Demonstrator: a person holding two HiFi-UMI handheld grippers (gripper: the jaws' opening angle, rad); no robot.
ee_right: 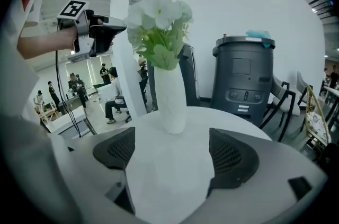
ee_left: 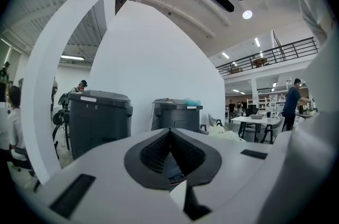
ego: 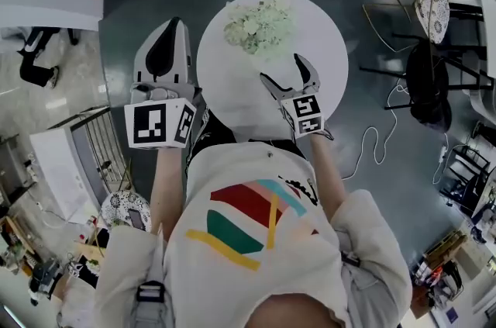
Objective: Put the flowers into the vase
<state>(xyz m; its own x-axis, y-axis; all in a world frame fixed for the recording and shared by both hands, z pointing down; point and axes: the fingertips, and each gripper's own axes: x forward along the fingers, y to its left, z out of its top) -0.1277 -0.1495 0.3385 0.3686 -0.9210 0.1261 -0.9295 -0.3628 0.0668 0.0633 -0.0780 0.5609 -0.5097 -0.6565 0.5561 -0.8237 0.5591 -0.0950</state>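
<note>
The left gripper (ego: 172, 28) is held off the left edge of the round white table (ego: 232, 86). Its dark fingers (ee_left: 151, 151) are pressed shut on each other with nothing between them, and it points towards two grey bins (ee_left: 100, 117). On the table's far part stands the white vase (ee_right: 170, 101), upright, carrying the white flowers (ee_right: 159, 24) and their green leaves. In the head view the blooms hide the vase, so where its foot rests is hard to place. The right gripper (ee_right: 172, 135) hovers over the table's near right. Its fingers (ee_right: 230, 157) are spread wide and empty, with the vase straight ahead beyond their tips, apart from both.
</note>
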